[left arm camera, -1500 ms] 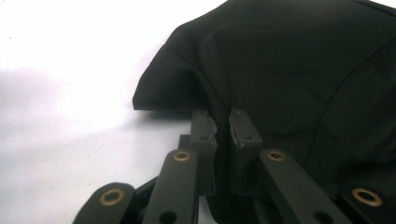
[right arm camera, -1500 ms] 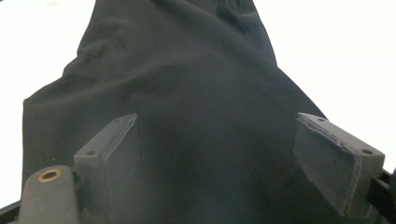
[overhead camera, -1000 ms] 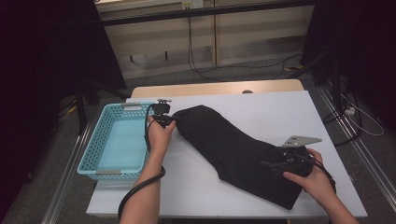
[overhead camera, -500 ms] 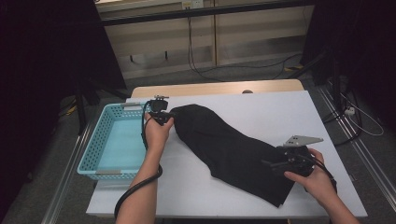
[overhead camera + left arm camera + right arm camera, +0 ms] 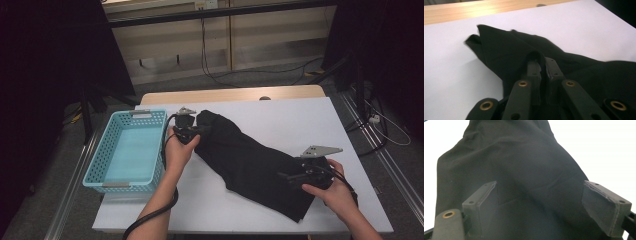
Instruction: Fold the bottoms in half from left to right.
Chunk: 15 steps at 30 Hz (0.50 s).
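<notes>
A long black garment [image 5: 250,162] lies slantwise across the white table [image 5: 300,120], from the middle left toward the front right. My left gripper [image 5: 194,131] is shut on the garment's far left end; in the left gripper view a fold of the black garment [image 5: 506,50] is pinched between the closed jaws of the left gripper [image 5: 542,65]. My right gripper [image 5: 292,176] hovers at the garment's near right end. There the right gripper [image 5: 540,202] stands open, jaws wide apart, with the black garment [image 5: 524,165] spread below them.
A light blue plastic basket [image 5: 107,140] sits at the table's left edge, just left of my left hand, with nothing inside. A wooden strip [image 5: 225,95] runs along the table's far side. Cables lie on the floor beyond.
My left gripper has moved to the right and slightly up, carrying the garment's left end with it, so that end has bunched inward. The right gripper has stayed put.
</notes>
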Available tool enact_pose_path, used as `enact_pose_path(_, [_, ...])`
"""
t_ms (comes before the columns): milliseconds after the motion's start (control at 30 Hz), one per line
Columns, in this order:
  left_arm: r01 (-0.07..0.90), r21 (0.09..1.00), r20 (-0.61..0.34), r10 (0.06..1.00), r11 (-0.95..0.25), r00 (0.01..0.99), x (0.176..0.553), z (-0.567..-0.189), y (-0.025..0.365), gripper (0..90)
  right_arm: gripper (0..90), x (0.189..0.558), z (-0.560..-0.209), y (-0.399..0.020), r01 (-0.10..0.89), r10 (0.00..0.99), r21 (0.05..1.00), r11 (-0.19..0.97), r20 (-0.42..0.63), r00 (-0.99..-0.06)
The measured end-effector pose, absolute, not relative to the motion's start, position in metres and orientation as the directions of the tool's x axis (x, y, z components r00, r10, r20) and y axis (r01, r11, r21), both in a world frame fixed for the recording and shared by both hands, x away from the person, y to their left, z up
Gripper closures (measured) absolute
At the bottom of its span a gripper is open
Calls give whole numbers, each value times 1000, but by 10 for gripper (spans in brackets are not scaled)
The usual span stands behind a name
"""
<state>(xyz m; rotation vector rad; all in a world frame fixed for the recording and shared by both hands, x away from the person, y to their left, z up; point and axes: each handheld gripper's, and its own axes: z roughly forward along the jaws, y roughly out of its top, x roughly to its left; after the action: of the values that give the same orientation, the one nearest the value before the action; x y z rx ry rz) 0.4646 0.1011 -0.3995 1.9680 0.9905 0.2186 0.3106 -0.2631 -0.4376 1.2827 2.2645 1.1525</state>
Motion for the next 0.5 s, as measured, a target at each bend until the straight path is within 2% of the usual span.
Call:
enact_pose_path(200, [535,793,-256,636,-293,728,446,-408,91,838,142,310,-438,-263,587,821,760,279,128,-556])
enact_pose_path(500, [535,792,-296,581,-295,758,436,-415,89,838,142,309,-439,-261,590,819,758,278,133,-558])
